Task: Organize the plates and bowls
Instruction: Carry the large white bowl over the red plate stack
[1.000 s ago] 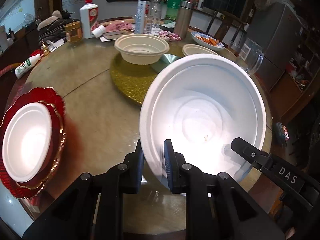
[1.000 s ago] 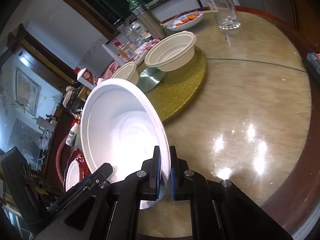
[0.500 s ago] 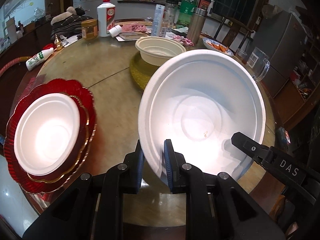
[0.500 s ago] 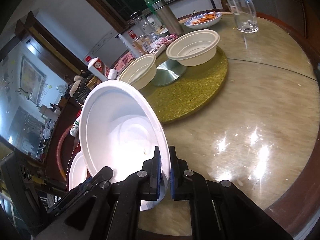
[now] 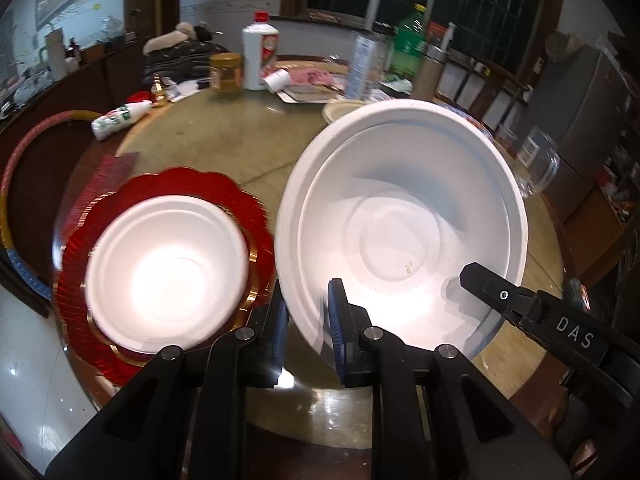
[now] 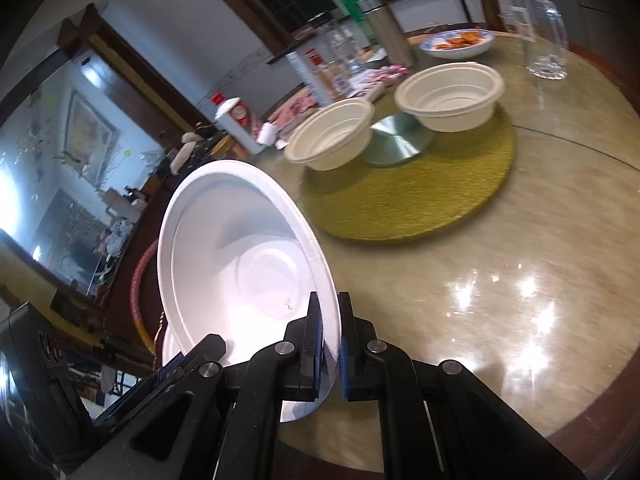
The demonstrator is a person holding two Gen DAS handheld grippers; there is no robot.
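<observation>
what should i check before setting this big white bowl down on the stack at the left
1. Left gripper clamped on the big white bowl rim: ok, one pad inside, one outside.
2. Right gripper clamped on the opposite rim: ok.
3. Bowl level: not ok, it is tilted, its opening facing the cameras.
4. Landing spot free: ok, the small white bowl on the red scalloped plates is empty.
5. Bowl over the stack: not ok, it sits beside the stack, to the right in the left wrist view.
6. Bowl clean: not ok, a small speck lies inside.
7. Clearance under the bowl: cannot tell.
</observation>
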